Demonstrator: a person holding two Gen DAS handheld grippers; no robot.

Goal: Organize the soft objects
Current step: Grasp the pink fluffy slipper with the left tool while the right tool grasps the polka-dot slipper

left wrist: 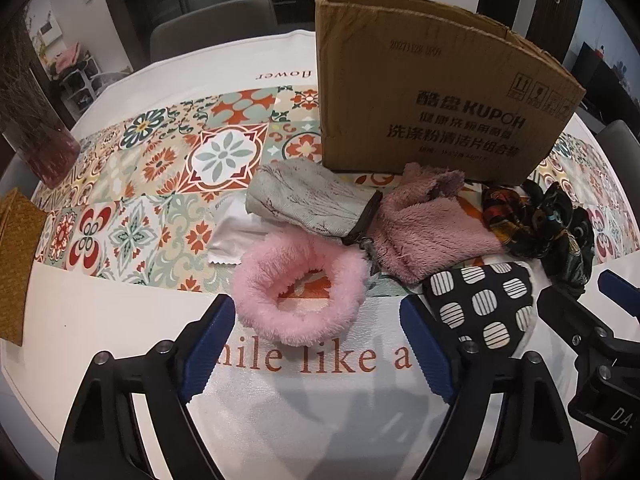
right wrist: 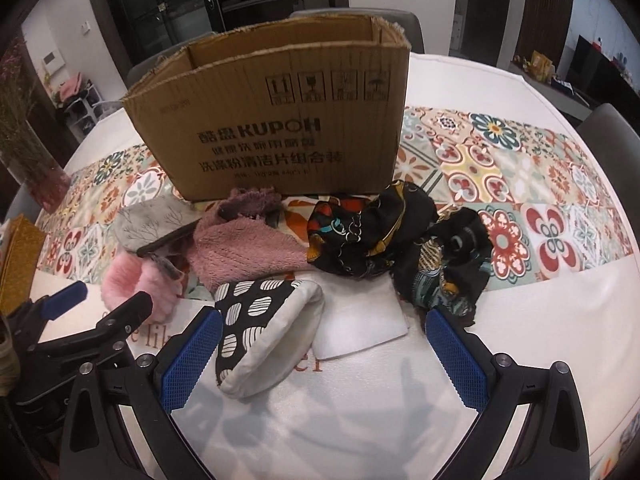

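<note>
I have both tools low over the near edge of the bench, side by side. My left tool [left wrist: 316, 344] stands spread with nothing between its blue pads; the fluffy pink ring [left wrist: 298, 294] lies just ahead of it, flat on the cloth, its near rim about level with the fingertips and its hole facing up. My right tool [right wrist: 322, 360] is spread wide too, pinching nothing. The black-and-white spotted pouch [right wrist: 264, 336] lies just inside its left finger, long axis running away from me and slightly to the right, white lining showing at its open side.

So the left hand is the nearer one for the ring, the right for the pouch. I judge the ring the likelier first pick: the jaws would have to straddle one side of its rim, not the whole loop.

Behind them lie a grey printed cloth [left wrist: 308, 204], a pink fleece cloth [left wrist: 424, 236] and a dark patterned scarf [right wrist: 400, 240], bunched close and partly overlapping. The open-topped cardboard box [right wrist: 280, 120] stands just behind the pile. The bench is open to the left of the ring; on its right side, the two tools crowd each other.
</note>
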